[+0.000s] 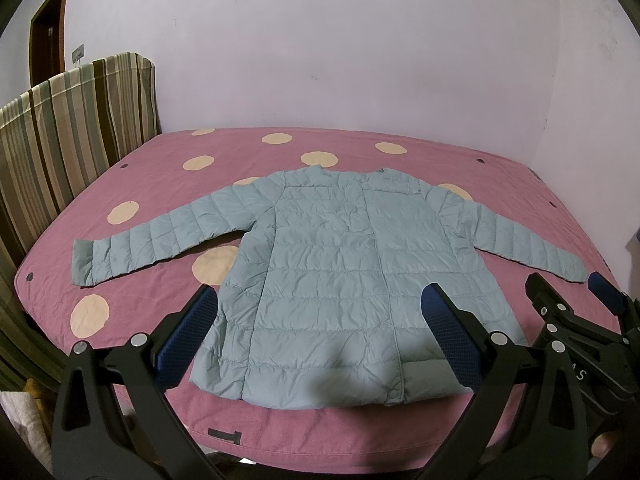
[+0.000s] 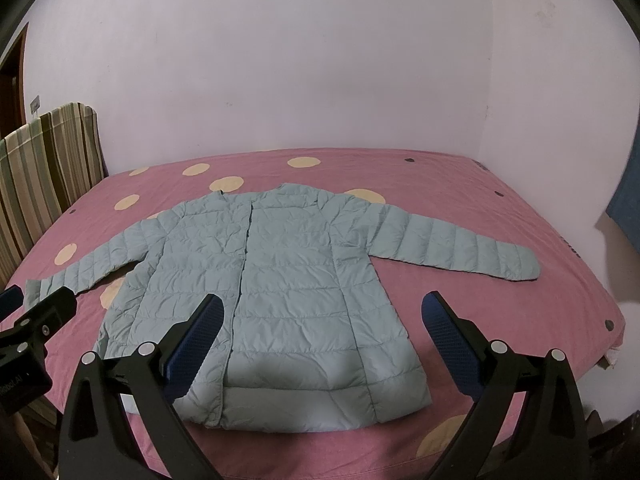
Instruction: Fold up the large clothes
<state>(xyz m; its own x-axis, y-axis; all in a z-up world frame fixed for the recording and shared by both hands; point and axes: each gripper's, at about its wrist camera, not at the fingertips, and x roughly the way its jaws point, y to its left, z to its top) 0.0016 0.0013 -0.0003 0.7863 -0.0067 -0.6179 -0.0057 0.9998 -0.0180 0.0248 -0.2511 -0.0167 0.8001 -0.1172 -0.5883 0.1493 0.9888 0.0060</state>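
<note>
On the pink spotted bedspread (image 1: 160, 184), a pale blue quilted puffer jacket (image 1: 340, 264) is spread flat, hem nearest, collar far, sleeves outstretched sideways. Left gripper (image 1: 320, 336) and right gripper (image 2: 324, 340) are held wide open, empty, above the hem.

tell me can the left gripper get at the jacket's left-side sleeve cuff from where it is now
Probably yes: the left gripper is open and empty, and the sleeve cuff lies flat on the bedspread with nothing over it.
</note>
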